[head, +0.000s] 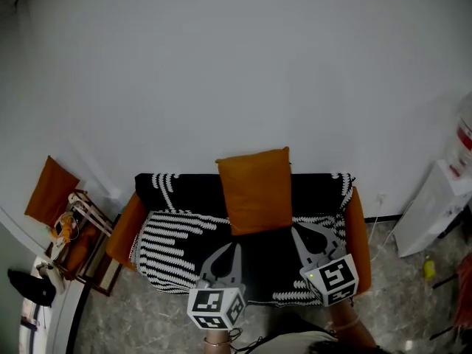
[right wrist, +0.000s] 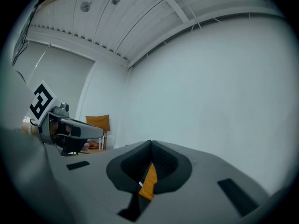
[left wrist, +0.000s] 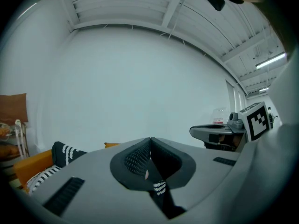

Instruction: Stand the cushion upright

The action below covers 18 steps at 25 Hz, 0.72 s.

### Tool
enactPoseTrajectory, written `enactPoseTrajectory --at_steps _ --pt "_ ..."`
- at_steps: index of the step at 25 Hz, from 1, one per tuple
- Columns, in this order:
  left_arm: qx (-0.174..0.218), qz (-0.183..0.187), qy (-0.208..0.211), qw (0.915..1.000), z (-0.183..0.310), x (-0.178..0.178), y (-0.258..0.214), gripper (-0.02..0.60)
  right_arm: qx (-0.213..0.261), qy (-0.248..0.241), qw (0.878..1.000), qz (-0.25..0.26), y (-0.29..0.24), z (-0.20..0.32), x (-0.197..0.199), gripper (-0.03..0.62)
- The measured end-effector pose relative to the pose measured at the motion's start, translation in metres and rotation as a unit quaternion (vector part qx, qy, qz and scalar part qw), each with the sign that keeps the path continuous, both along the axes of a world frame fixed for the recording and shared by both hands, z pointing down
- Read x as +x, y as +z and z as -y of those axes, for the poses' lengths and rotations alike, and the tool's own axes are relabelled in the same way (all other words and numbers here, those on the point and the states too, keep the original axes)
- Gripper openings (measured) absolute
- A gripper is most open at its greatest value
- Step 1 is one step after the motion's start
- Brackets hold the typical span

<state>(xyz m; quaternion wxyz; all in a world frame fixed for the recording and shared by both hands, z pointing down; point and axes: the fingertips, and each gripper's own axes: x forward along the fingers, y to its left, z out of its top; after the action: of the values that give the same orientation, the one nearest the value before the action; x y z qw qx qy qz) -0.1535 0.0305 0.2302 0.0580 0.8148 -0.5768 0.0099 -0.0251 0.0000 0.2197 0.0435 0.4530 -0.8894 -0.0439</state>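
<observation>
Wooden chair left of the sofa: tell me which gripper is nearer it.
Left. The left gripper is over the sofa seat, on the side toward the chair; the right gripper is over the seat's other half, farther away.

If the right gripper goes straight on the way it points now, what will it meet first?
Probably the orange cushion leaning on the sofa back: the right gripper, jaws shut, aims toward its lower right corner. If the gripper is held above the cushion's top, the white wall comes first; height is unclear.
</observation>
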Motion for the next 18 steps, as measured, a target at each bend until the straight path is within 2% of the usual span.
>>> enactPoseTrajectory --at_steps 18 --pt "-0.003 -0.001 -0.004 1.0000 0.011 -0.005 -0.001 0.019 -0.003 -0.010 1.000 0.014 -0.001 0.013 -0.006 0.008"
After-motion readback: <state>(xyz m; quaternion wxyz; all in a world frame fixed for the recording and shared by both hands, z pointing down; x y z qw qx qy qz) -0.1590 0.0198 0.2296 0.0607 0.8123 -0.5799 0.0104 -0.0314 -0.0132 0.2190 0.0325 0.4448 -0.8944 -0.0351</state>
